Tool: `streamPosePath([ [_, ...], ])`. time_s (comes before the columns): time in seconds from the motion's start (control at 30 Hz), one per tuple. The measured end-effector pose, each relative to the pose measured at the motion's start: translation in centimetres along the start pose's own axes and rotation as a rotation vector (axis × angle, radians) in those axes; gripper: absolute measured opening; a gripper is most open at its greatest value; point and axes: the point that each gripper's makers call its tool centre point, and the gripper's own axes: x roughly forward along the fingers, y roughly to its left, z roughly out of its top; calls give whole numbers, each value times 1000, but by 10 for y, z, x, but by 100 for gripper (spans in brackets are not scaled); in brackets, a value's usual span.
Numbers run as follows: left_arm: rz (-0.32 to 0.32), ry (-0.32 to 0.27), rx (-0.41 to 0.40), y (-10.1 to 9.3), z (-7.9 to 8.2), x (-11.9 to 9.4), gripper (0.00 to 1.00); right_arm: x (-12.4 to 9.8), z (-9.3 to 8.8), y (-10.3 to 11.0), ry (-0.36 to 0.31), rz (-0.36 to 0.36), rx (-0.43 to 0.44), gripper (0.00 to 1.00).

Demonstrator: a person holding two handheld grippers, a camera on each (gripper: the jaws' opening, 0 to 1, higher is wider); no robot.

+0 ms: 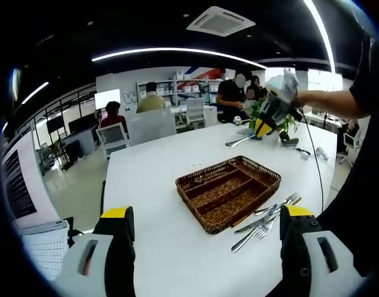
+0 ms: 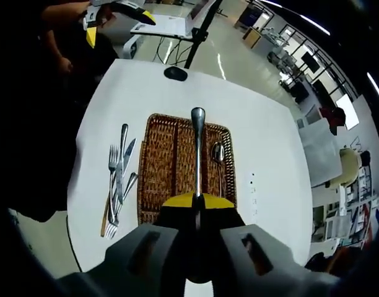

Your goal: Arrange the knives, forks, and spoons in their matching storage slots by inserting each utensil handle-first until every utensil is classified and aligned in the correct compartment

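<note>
spoon [image 2: 197, 145] clamped in right claw [image 2: 197, 204] above basket [image 2: 153, 179].

Brown woven wicker tray [image 2: 157, 162] on white table [image 2: 264, 154]. Silver spoon [image 2: 197, 148] in black, yellow-tipped right gripper [image 2: 197, 207]. Silver cutlery pile [image 2: 118, 179].
</note>
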Motion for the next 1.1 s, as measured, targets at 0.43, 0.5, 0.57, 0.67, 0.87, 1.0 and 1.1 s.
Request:
streamPosePath([
  [0.43, 4, 5, -2, 7, -2, 1, 100, 21, 12, -37, -12, -19, 3, 0],
  [0.5, 6, 3, -2, 9, -2, 0, 100, 24, 13, -41, -10, -19, 2, 0],
  [0.57, 8, 9, -2, 10, -4, -1, 100, 28, 15, -45, -9, -20, 4, 0],
  [0.67, 8, 14, -4, 12, -7, -3, 100, 32, 16, -49, -6, -18, 9, 0],
  [0.87, 12, 14, -9, 17, -8, -5, 100, 44, 17, -61, 11, -9, 6, 0],
  [1.0, 16, 15, -12, 21, -10, -6, 100, 52, 19, -71, 17, -12, 5, 0],
  [1.1, 21, 16, -17, 23, -12, -8, 100, 54, 20, -76, 24, -14, 12, 0],
])
